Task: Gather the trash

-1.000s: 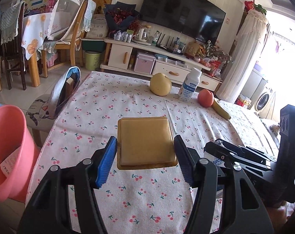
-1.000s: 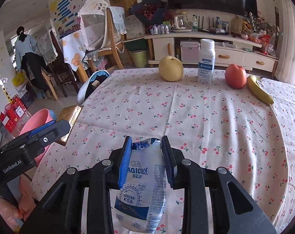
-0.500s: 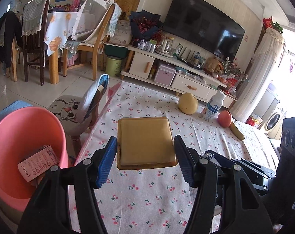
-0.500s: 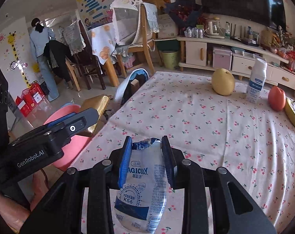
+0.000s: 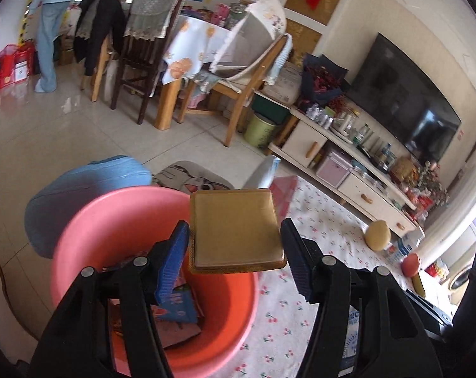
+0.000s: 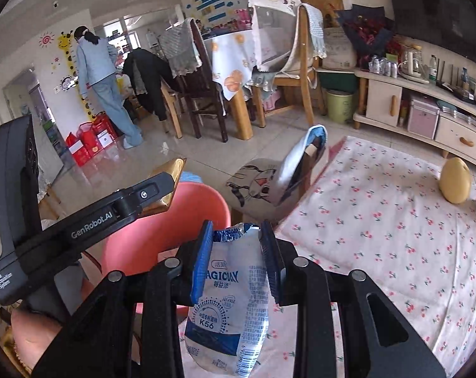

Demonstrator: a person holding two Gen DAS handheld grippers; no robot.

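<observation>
Holding a flat, square, glossy gold packet (image 5: 236, 228) in my left gripper (image 5: 234, 261), jaws spread wide against its edges, I hang it over the smooth pink plastic bin (image 5: 89, 220). My right gripper (image 6: 237, 264) pinches a crinkled blue-and-white foil pouch (image 6: 228, 312) narrowly, near the bin, beside the cherry-print cloth (image 6: 395, 220).
</observation>
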